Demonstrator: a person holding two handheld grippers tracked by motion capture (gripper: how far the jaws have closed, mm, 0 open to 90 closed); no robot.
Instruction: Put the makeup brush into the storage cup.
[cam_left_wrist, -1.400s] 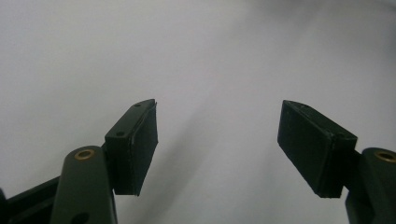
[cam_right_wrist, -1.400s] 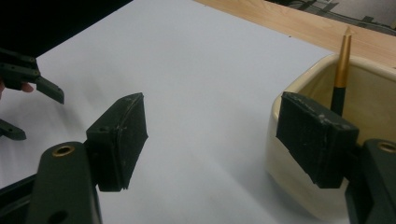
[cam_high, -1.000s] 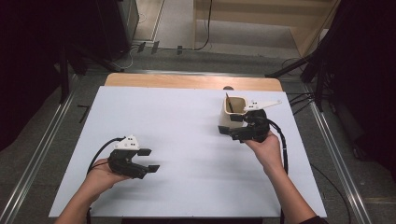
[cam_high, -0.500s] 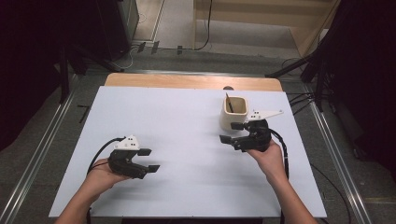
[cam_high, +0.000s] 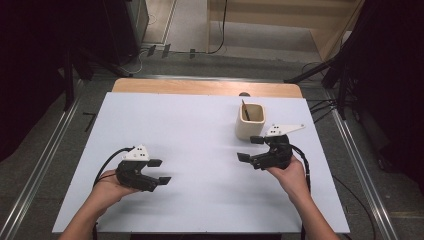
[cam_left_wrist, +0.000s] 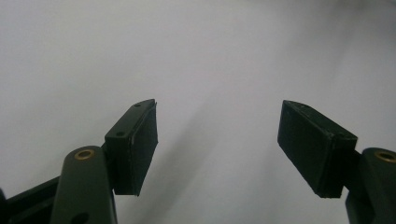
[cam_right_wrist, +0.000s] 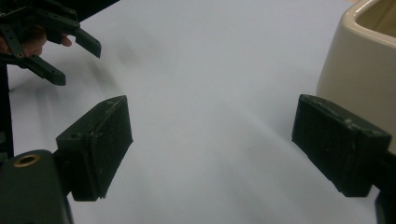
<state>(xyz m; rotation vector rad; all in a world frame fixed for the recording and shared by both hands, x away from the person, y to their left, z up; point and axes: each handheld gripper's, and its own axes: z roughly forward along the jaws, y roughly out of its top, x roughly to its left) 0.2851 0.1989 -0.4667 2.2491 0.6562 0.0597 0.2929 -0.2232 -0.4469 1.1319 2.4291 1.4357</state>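
Observation:
A cream square cup (cam_high: 249, 121) with a dark stick standing in it sits on the right half of the white table (cam_high: 200, 125). My right gripper (cam_high: 249, 148) hovers just in front of the cup, pointing left. Its jaws have just been opening and stand open with nothing between them. In the right gripper view the gripper (cam_right_wrist: 210, 144) frames bare tabletop, and the cup (cam_right_wrist: 364, 70) rises beside the right jaw, apart from it. My left gripper (cam_high: 160, 171) rests open at the front left, pointing right. In its own view the left gripper (cam_left_wrist: 217, 144) has bare table between the jaws.
A wooden strip (cam_high: 205, 87) runs along the table's far edge. Metal rails (cam_high: 357, 165) flank both sides, with cables on the floor at the right. The left gripper (cam_right_wrist: 77, 63) appears far off at the top left of the right gripper view.
My right gripper has drawn back from the cup toward the person and sunk a little, and its jaws have spread wider. The left gripper has stayed where it was.

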